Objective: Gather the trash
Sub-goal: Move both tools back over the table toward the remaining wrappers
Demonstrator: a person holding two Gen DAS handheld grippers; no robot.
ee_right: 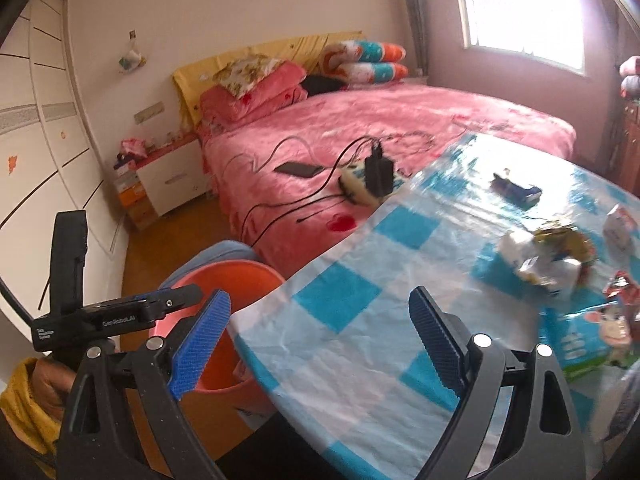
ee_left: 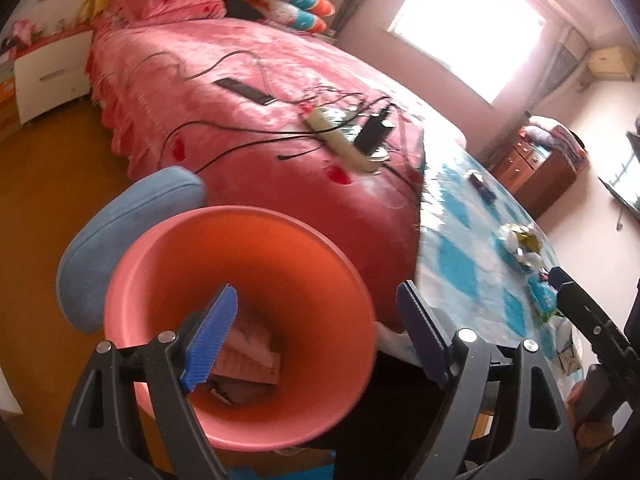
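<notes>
Pink bedding covers the bed that fills the far side of the room, with a bright window far right. On its near part I see a power strip with a black charger plugged in and a dark phone to its left, cables trailing round them. Nearer, on the right, my table wears a blue-and-white checked plastic cloth.

Left of the table stands the orange-pink bin, just in front of a blue chair back. Only my left camera looks down into it: pale packaging lies at the bottom. My right camera sees just the bin's far rim and side, cut off by the table edge.

My right camera gives the trash on the table best: a crumpled white and yellow wrapper pile far right, a blue-and-green carton with a cartoon cow nearer, a red wrapper beside it, and a small dark blue packet farther back. My left camera shows these only as blurred scraps at the table's right edge.

My left gripper hangs above the bin's near rim, fingers spread wide, holding nothing. My right gripper is over the table's near left corner, likewise spread wide with nothing between the pads. My right camera also catches the left gripper's body and a hand in a yellow sleeve at lower left.
</notes>
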